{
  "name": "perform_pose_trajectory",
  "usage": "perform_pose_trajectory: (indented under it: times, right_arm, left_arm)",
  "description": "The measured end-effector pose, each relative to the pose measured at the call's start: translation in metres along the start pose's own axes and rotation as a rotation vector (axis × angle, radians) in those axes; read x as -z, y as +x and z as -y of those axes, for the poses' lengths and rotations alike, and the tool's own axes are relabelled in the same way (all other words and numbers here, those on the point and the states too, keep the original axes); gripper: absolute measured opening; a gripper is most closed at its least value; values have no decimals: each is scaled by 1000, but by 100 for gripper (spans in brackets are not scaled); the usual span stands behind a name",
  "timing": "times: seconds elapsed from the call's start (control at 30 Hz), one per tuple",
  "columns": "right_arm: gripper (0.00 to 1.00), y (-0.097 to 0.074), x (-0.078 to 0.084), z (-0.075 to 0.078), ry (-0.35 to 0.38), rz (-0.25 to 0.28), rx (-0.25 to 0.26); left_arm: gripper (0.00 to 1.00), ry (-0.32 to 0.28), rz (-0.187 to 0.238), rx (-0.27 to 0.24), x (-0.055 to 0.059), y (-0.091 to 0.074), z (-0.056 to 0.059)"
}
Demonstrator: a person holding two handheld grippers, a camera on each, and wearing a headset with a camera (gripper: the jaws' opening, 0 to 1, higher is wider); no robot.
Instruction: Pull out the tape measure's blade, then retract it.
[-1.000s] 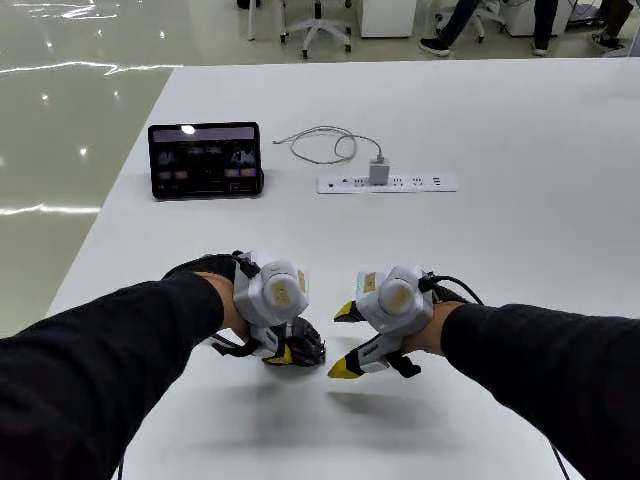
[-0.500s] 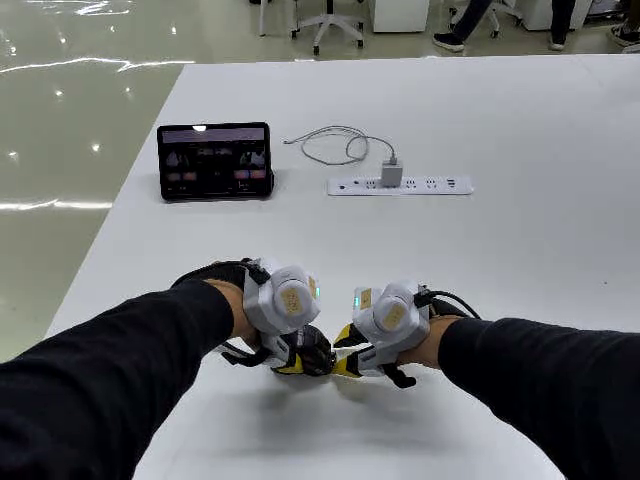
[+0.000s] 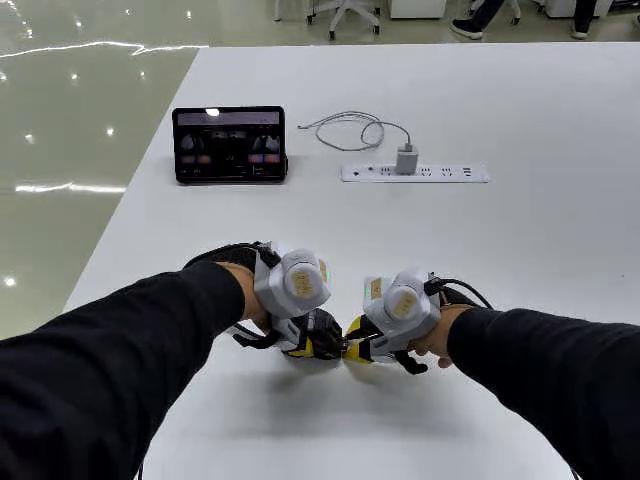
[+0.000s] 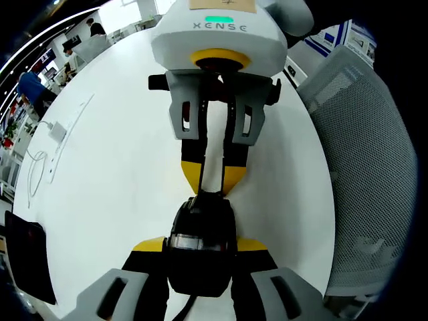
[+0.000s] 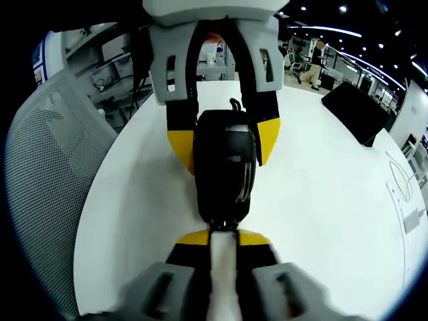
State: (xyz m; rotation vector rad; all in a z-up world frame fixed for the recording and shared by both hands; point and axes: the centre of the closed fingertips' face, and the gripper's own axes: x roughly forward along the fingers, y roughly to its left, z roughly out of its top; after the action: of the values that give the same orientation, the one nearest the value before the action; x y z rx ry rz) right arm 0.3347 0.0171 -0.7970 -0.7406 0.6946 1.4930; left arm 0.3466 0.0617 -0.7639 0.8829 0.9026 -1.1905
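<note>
Head view: left tool (image 3: 311,349) half-covers the tape measure (image 3: 326,332).

Black tape measure (image 5: 225,167), yellow-tipped left tool (image 4: 200,244) and right tool (image 5: 224,239), white table (image 3: 450,260), black sleeves (image 3: 100,380)

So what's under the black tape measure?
The white table is under the tape measure, held in the left gripper. Its own case hides the underside, so whether it touches is unclear.

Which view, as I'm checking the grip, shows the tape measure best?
The right gripper view: the tape measure shows full-length, held by the left gripper. The left gripper view shows its back end; the head view, just a dark sliver.
</note>
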Motion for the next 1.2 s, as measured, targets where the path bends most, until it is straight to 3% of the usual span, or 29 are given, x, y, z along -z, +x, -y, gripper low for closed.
perform_pose_trajectory:
  times: [0.03,0.07,0.1,0.13,0.17,0.2,0.3,0.37,0.43,0.47,0.53,0.63,0.67,0.73,0.77,0.83,1.07,1.2]
  right_arm:
    - [0,-15,10,25,17,-41,98]
    - [0,-16,13,26,87,3,83]
    - [0,-17,20,19,148,15,53]
    - [0,-20,22,13,151,37,16]
    - [0,-26,25,3,128,42,-14]
    - [0,-28,30,4,137,16,-6]
    - [0,-29,19,3,127,48,-2]
    - [10,-22,2,7,100,90,23]
    - [21,-13,-10,9,86,100,36]
    - [23,-9,-14,14,45,97,62]
    - [19,-1,-22,6,44,95,34]
    - [17,10,-21,0,-1,54,10]
    - [16,9,-18,3,-18,30,31]
    - [15,8,-17,3,-18,43,20]
    - [11,7,-22,11,-46,64,48]
    - [9,6,-18,6,12,43,31]
    - [7,7,-16,5,21,35,39]
    - [7,7,-16,1,-10,12,25]
  left_arm:
    - [31,-13,-4,4,1,0,0]
    - [31,-7,1,2,0,0,0]
    - [32,-6,4,2,0,1,-1]
    - [32,-8,4,3,0,1,-1]
    - [32,-7,5,5,0,1,-1]
    - [32,-6,4,6,0,1,-1]
    - [32,-3,1,9,0,1,-1]
    - [32,-6,4,10,0,1,-1]
    - [32,-10,10,5,0,1,-1]
    - [32,-10,12,3,0,1,-1]
    - [32,-11,17,-1,0,1,-1]
    - [32,-12,21,-5,0,1,-1]
    - [32,-12,22,-6,0,1,-1]
    - [32,-14,24,-7,0,1,-1]
    - [32,-16,23,-10,0,1,-2]
    - [32,-17,24,-5,0,1,-1]
    - [32,-21,26,-2,0,2,0]
    - [32,-3,7,5,-1,3,2]
